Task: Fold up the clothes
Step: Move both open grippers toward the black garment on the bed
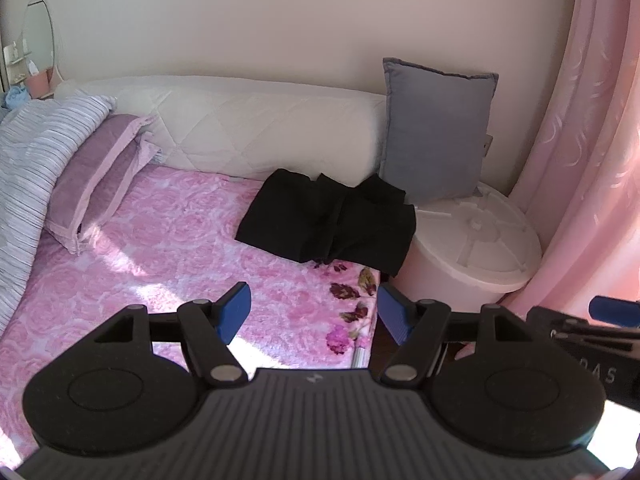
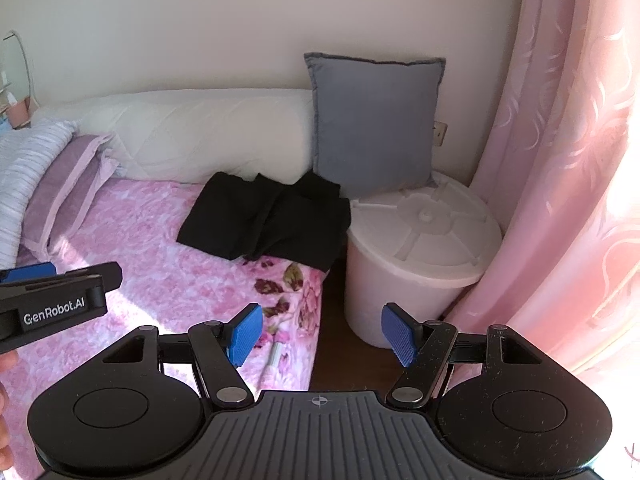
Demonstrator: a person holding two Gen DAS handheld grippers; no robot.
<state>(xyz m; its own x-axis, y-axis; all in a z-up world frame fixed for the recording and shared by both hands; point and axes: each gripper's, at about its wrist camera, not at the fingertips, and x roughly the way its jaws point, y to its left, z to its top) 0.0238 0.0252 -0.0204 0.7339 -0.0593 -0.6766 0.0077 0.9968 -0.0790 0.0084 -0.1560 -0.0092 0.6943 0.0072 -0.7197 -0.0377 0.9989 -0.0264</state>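
Black folded garment on pink bedspread, one grey cushion, two grippers, left gripper, right gripper, jaws wide, empty

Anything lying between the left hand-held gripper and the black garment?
Only bare pink floral bedspread separates the left hand-held gripper from the black garment; the left wrist view shows it.

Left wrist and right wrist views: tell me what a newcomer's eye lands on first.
A crumpled black cloth garment lies at the right edge of the pink floral bedspread, near the white quilted headboard. Behind it a grey square cushion stands on a white round lidded bin, beside a pink curtain. Both tongs, left and right, hang open and empty.
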